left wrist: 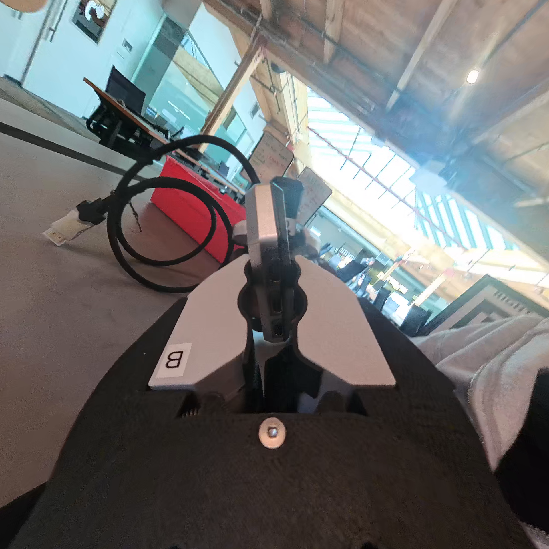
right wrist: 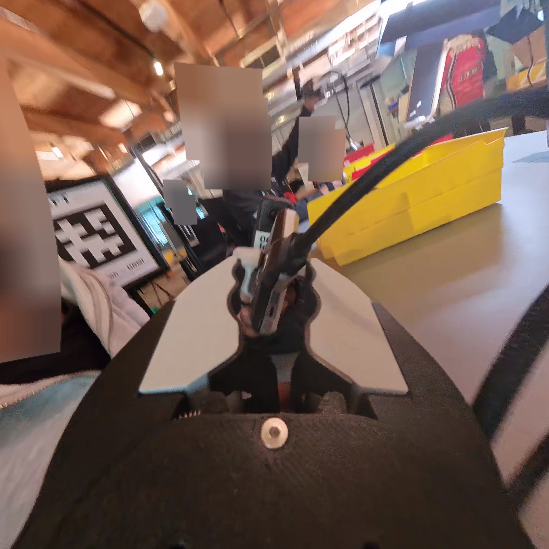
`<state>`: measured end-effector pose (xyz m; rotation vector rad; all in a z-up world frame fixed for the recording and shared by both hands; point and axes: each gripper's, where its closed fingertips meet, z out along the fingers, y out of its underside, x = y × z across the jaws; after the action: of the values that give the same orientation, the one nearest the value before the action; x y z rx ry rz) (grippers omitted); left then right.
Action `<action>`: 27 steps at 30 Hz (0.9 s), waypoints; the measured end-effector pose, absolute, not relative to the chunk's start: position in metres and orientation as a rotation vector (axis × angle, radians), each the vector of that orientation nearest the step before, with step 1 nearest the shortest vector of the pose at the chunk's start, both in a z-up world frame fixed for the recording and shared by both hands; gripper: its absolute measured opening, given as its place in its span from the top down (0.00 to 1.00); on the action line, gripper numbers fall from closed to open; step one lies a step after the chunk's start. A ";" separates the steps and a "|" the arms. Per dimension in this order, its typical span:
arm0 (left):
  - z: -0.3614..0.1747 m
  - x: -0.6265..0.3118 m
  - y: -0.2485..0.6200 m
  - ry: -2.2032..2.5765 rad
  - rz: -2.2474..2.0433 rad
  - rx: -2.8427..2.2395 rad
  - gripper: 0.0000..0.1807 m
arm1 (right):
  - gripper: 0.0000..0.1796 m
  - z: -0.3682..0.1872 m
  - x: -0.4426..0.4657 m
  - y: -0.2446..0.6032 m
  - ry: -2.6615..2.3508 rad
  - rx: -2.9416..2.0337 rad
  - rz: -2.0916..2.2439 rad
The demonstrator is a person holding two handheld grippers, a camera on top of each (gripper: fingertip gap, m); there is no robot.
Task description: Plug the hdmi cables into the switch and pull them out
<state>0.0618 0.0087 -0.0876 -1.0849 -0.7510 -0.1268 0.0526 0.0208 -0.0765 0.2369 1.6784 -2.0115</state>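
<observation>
The left gripper (left wrist: 271, 297) has its jaws clamped on the silver HDMI switch (left wrist: 269, 237), lifted edge-on above the table (left wrist: 59, 297). The right gripper (right wrist: 273, 297) has its jaws clamped on a black HDMI cable (right wrist: 350, 202) at its plug, just beside the switch. The step looks like plugging or unplugging; which, I cannot tell. Next calls for a straight push or pull along the port while the switch is held firm
</observation>
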 end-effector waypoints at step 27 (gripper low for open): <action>-0.095 0.069 0.022 -0.715 -0.161 -1.195 0.71 | 0.78 -0.131 0.028 0.046 3.420 -1.566 -0.956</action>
<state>0.0694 0.0223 -0.0948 -1.1949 -0.7146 -0.1606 0.0282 0.0461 -0.1314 -1.5663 3.4204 -0.9562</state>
